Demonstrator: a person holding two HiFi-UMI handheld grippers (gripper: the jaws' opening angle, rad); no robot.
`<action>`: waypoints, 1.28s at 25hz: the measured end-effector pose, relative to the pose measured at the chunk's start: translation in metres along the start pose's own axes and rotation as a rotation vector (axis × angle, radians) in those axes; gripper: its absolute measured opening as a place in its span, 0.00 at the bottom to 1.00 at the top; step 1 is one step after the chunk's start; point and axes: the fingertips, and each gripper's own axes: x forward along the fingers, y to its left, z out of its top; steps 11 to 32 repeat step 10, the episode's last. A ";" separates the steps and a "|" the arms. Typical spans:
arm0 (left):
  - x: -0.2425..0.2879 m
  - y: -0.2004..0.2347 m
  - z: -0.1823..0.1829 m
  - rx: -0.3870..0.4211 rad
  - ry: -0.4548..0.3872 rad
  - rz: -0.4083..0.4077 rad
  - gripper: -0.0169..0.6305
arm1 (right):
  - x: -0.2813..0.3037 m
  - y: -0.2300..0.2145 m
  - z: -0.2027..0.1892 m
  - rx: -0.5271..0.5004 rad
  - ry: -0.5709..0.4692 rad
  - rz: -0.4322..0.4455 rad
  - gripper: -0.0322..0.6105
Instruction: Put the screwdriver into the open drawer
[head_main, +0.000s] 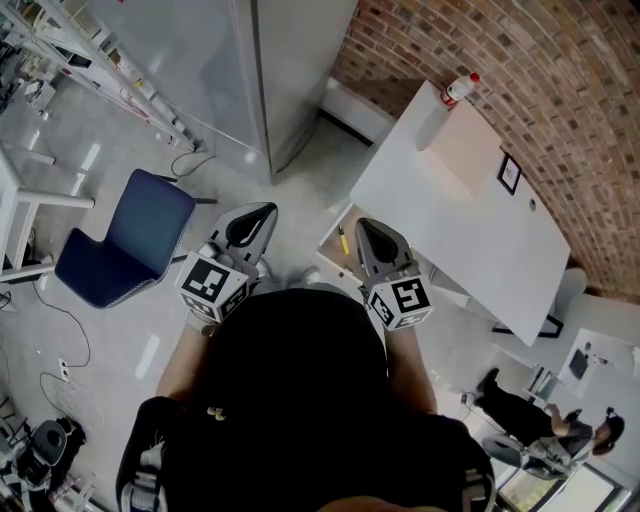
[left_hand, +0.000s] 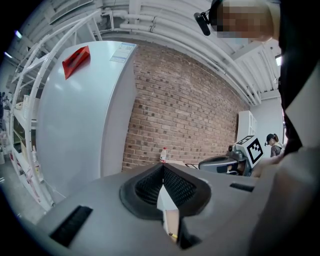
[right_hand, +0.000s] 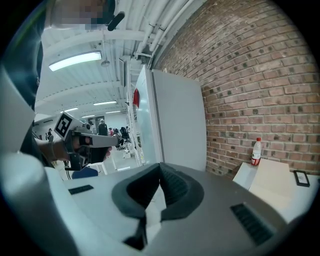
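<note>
Head view, steeply down: I read the left gripper (head_main: 265, 212) and the right gripper (head_main: 366, 228) side by side ahead of the person's dark head and shoulders (head_main: 290, 360), which block the lower middle of the frame.

Left gripper view: jaws clenched, tips touching, nothing between them. Right gripper view: jaws likewise pressed together, tips meeting, nothing gripped.

The screwdriver (head_main: 343, 240) lies in the open drawer (head_main: 332, 252), apart from both grippers and just to the left of the right gripper in the head view. Only its yellow handle is distinct; I cannot make out the shaft or tip. The drawer projects from under the near corner of the white table (head_main: 470, 210). Its near end is cut off by the right gripper and the person's head, so I cannot read its full extent. In the left gripper view, a yellow speck (left_hand: 172, 234) shows through the gap below the closed jaws; it is too small for me to identify.

On the table, a bottle (head_main: 461, 88) with a red cap stands at the far corner against the brick wall (head_main: 560, 80), and a small dark frame (head_main: 509, 173) lies flat. A blue chair (head_main: 130, 235) stands to the left of the left gripper. A tall grey cabinet (head_main: 290, 70) is cut off by the top edge.
</note>
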 end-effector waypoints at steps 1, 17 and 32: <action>-0.001 0.000 -0.001 0.000 0.002 -0.001 0.03 | 0.000 0.000 -0.001 0.003 0.000 -0.001 0.06; -0.001 -0.009 -0.004 -0.003 0.015 -0.009 0.03 | -0.007 0.001 -0.006 0.007 0.007 0.003 0.06; -0.001 -0.009 -0.004 -0.003 0.015 -0.009 0.03 | -0.007 0.001 -0.006 0.007 0.007 0.003 0.06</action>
